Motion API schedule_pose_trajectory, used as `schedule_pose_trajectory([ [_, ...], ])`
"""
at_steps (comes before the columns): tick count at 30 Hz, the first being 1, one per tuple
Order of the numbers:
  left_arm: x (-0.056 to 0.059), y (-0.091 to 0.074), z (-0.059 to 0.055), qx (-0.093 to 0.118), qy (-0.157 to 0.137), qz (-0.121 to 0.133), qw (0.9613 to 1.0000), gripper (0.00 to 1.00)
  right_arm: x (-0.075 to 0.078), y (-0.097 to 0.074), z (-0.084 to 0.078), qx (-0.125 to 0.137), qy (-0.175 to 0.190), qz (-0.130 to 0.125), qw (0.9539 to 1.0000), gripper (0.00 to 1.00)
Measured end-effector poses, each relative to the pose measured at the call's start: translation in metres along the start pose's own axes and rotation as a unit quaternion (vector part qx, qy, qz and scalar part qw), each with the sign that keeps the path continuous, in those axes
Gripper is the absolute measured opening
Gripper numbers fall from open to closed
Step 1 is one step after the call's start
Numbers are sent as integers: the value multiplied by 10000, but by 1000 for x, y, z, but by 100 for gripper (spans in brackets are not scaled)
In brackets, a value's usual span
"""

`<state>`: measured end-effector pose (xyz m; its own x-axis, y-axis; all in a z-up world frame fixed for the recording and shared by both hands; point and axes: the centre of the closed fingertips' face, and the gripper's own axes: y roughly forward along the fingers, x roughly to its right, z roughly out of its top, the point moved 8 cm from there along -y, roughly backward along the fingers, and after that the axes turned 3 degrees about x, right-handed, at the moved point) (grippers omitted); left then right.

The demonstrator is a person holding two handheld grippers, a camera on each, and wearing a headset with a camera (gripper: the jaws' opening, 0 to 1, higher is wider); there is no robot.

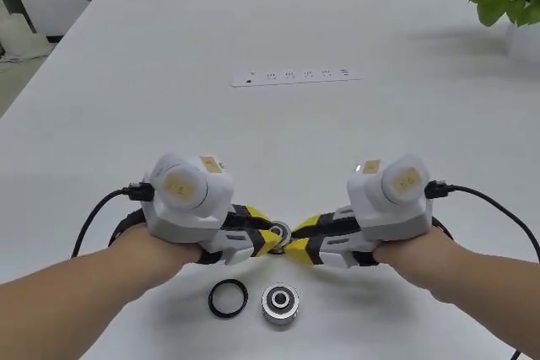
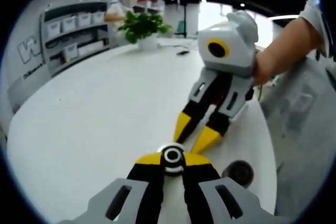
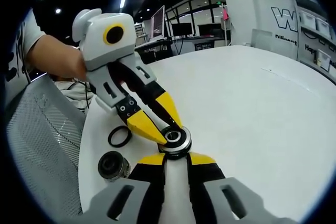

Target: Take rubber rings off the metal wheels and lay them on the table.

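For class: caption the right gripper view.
Right hand-held gripper and left hand-held gripper grip a metal wheel near a rubber ring.

Between the tips, the wheel [image 1: 278,231] is mostly hidden by jaws; I can't tell whether the right gripper [image 3: 177,158] grips it. Ahead of the tools, markings on the strip [image 1: 296,76] are too small to read.
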<state>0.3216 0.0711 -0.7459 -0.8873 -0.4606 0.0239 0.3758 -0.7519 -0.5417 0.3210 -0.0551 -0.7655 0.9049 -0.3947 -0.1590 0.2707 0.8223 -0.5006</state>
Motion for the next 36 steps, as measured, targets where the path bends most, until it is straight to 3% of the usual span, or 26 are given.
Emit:
schedule_pose_trajectory([
  [13,0,0,0,-12,-3,10,10000,13,3,-2,-1,-9,41,-40,10000,2],
  [21,1,0,1,-28,74,37,10000,13,5,-3,-2,59,369,-130,9992,0],
  [29,2,-1,0,-48,96,63,9999,12,11,-8,1,311,805,-258,9959,0],
  [36,3,-1,1,-84,114,114,9998,12,11,-8,5,492,958,-270,9938,0],
])
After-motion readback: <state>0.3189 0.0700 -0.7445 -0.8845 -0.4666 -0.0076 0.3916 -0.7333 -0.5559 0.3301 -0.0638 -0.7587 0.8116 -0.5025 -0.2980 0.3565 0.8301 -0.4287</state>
